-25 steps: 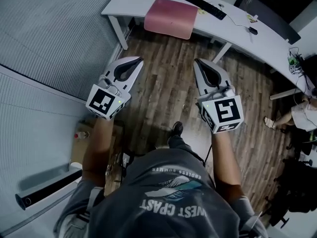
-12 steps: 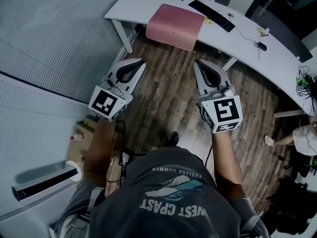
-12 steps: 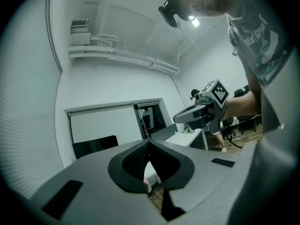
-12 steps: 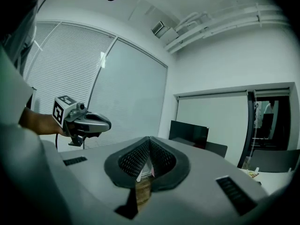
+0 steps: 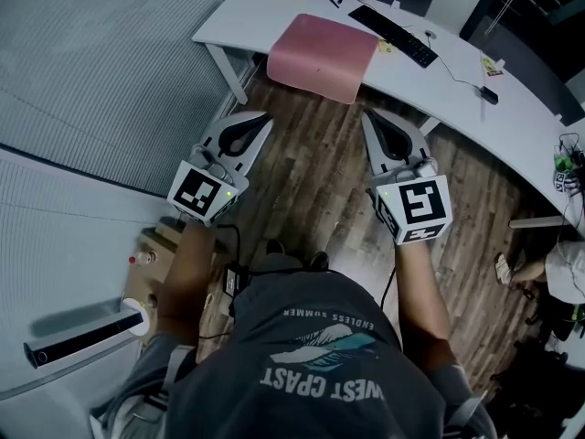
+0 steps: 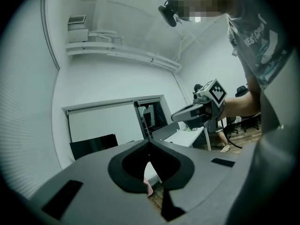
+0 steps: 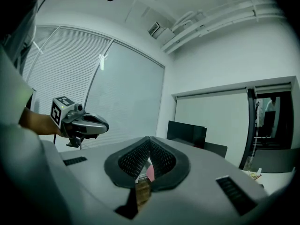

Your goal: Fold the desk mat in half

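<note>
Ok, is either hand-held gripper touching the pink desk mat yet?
No, the left hand-held gripper and right hand-held gripper hang over the floor, short of the desk mat.

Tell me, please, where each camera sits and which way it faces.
Head view: on the person's head, looking steeply down at the wooden floor, white desk and pink desk mat; shows both forearms, left gripper and right gripper.
Left gripper view: on the left gripper, looking along its shut jaws towards the desk; shows the person's torso.
Right gripper view: on the right gripper, along its shut jaws towards the monitor; shows the left forearm.
Shared: each gripper view shows the other gripper.
</note>
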Motion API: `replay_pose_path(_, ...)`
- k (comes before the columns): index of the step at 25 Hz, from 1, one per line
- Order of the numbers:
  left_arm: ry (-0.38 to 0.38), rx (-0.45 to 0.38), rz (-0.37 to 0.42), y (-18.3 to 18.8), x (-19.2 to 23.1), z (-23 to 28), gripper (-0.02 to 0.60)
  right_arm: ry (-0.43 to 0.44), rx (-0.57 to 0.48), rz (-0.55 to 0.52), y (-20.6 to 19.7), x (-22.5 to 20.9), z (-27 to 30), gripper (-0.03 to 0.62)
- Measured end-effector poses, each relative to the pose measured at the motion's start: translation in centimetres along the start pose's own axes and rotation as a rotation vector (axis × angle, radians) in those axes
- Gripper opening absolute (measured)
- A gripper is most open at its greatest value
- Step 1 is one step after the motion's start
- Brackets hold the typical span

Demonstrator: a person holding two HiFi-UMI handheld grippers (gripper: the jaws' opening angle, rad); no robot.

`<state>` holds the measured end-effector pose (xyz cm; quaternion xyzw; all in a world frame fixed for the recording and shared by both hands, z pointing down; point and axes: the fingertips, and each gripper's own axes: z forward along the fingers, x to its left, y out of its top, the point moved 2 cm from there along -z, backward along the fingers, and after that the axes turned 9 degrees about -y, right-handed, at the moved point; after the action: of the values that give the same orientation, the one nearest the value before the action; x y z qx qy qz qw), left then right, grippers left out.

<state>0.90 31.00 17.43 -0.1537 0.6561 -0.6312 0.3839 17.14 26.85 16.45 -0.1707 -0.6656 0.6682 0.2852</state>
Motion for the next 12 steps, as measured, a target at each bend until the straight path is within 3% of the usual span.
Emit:
replay_pose_path(7, -0.047, 0.000, -0.027, -1.5, 1.9, 3.5, 0.018, -0.041, 0.027, 0.008, -1.3, -2.0, 1.9, 0.026)
replay_pose_path(12, -0.120, -0.035, -0.012, -2.5, 4.6, 6.9, 0.017, -0.090, 0.048, 0.014, -1.4, -3.6, 4.6, 0.026)
